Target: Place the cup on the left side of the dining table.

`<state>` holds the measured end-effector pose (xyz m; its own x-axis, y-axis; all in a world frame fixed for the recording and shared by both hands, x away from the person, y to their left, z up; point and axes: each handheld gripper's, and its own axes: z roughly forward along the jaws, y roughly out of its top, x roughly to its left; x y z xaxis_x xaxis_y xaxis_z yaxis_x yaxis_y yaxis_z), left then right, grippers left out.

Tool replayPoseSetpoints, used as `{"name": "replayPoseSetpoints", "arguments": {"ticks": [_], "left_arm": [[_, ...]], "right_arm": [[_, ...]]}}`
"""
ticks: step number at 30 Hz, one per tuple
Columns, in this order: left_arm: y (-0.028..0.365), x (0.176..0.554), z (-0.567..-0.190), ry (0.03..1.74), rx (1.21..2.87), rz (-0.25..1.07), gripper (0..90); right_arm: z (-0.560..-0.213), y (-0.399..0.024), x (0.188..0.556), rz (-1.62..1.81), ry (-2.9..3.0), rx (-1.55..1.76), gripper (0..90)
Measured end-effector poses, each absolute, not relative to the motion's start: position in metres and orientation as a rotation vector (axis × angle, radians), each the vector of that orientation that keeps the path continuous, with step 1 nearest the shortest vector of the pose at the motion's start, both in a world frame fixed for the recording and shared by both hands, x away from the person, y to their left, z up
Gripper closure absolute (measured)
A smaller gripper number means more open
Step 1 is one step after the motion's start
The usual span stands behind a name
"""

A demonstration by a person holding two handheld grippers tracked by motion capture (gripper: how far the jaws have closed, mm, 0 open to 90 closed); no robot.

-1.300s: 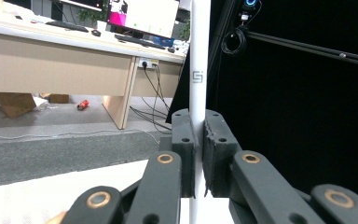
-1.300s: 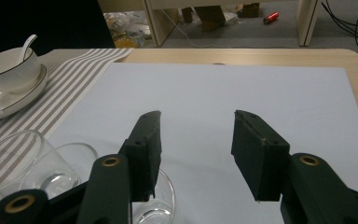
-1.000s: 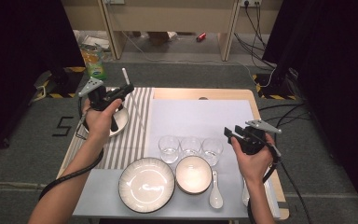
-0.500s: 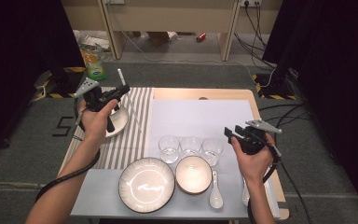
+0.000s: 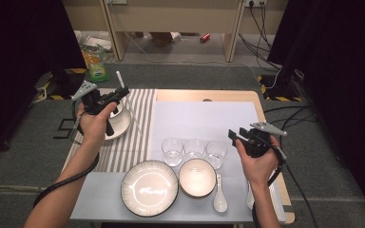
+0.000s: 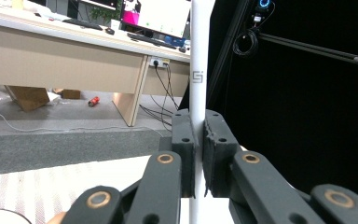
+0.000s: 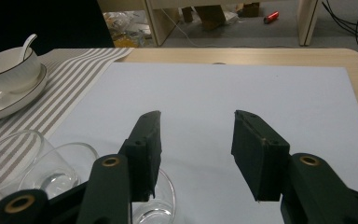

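1. A white cup [image 7: 10,63] sat on a white saucer [image 7: 14,100] on the striped mat [image 5: 126,142] at the table's left; a white spoon handle [image 7: 28,42] rose out of the cup.
2. Three clear glasses [image 5: 194,151] stood in a row on the white sheet [image 5: 204,118]; what they held, if anything, could not be told.
3. In front of them lay a wide ribbed plate [image 5: 149,187] and a smaller bowl [image 5: 197,177], both bare inside, with a white ceramic spoon [image 5: 219,194] just to the right of the bowl.
4. The left gripper [image 5: 105,101] hovered over the cup and saucer, its jaws clamped on a thin white stick [image 6: 199,70].
5. In the left gripper view the stick ran upright between the pads, its long axis crossing the jaws; in the high view its free end pointed up and away from the person.
6. The stick's top was cut off by that view's upper edge and its lower end lay hidden behind the jaws; a small mark on it was too small to read.
7. The right gripper [image 7: 196,156] was held above the sheet to the right of the glasses, its fingers apart with nothing between them.
8. The person's left hand [image 5: 95,126] covered part of the saucer in the high view.
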<state>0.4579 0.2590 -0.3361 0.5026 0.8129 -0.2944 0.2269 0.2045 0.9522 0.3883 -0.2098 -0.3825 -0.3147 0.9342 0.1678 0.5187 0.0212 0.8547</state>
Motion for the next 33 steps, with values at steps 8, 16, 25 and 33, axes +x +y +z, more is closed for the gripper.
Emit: {"name": "replayPoseSetpoints", "arguments": {"ticks": [8,16,25,33], "left_arm": [[0.265,0.456,-0.34,1.026,1.335,0.529,83.9],[0.272,0.454,-0.342,1.036,1.334,0.537,83.9],[0.277,0.453,-0.345,1.049,1.33,0.541,83.9],[0.283,0.452,-0.349,1.065,1.331,0.542,83.9]], "right_arm": [[-0.382,-0.21,0.388,1.233,1.855,1.479,52.4],[-0.382,-0.21,0.388,1.236,1.856,1.48,52.4],[-0.382,-0.21,0.388,1.242,1.853,1.478,52.4],[-0.382,-0.209,0.389,1.237,1.856,1.476,52.4]]}}
